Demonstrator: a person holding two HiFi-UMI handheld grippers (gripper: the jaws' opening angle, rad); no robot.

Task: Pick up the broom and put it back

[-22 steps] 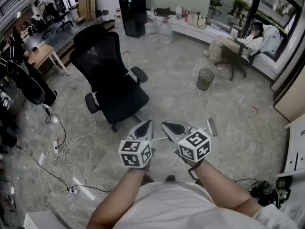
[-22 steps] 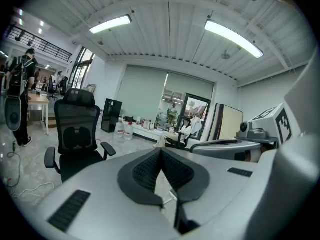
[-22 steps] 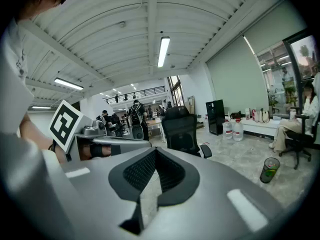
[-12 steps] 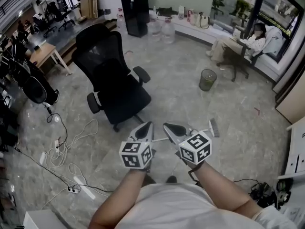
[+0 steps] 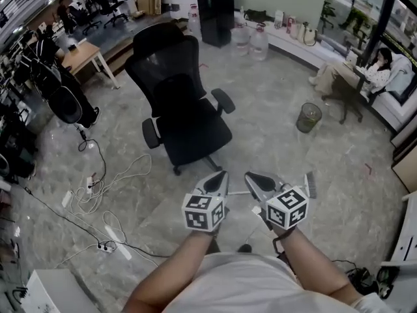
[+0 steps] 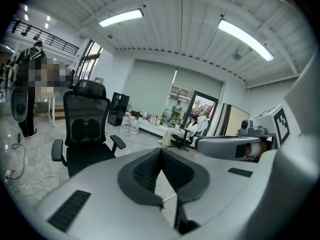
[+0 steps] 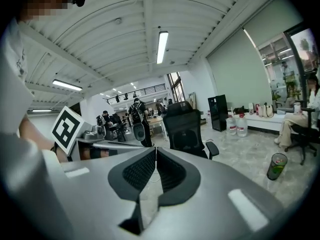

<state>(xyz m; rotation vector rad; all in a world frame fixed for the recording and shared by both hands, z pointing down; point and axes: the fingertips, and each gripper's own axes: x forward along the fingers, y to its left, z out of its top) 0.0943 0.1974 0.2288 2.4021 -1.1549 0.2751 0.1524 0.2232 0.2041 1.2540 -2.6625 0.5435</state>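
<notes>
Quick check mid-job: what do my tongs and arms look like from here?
Left tongs and right tongs: light grey shells, black ribbed pads, tapering to points. Each carries a white cube with black square markers. The person wears a white short-sleeved shirt.

Grey stone-patterned floor [image 5: 260, 142], seen from above

A black office chair [image 5: 189, 113] is stood near the middle. White cables [image 5: 107, 178] are strewn to its left, with a power strip [image 5: 118, 233] laid among them. A waste bin [image 5: 309, 117] is set well apart on the right. Water bottles [image 5: 258, 44] and a black cabinet [image 5: 215, 5] are placed farther back. A broom [image 5: 310, 184] head is seen lower right.
</notes>
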